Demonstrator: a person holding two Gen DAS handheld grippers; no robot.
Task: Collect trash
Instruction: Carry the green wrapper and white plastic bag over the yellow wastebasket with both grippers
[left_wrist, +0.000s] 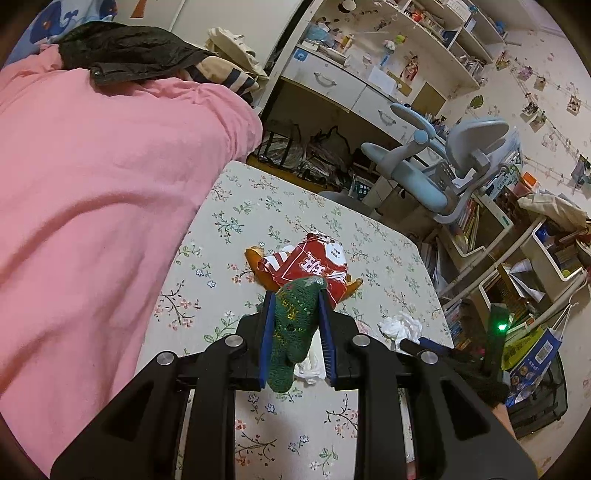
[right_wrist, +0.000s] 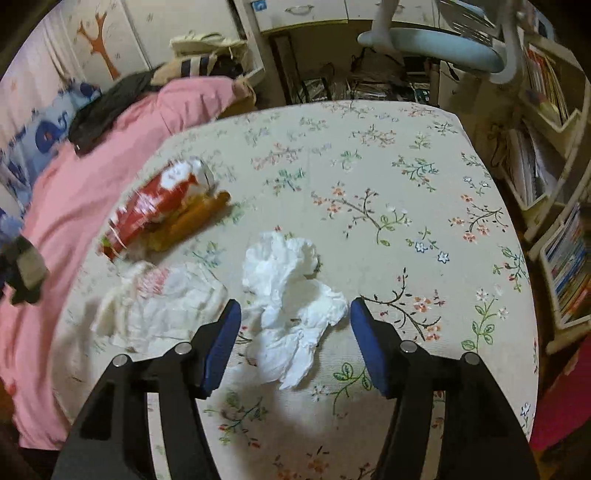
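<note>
Tissue (right_wrist: 291, 295), white and crumpled, lies on the flowered table (right_wrist: 388, 177) between the spread blue pads of the right gripper (right_wrist: 295, 339), which do not press it. A second paper wad (right_wrist: 162, 302) lies just beside, and the red snack wrapper (right_wrist: 155, 206) farther off. To do this step well, I think the pads should come low around the middle before closing. The left gripper (left_wrist: 295, 328) is clamped on a green knitted cloth (left_wrist: 293, 332).
</note>
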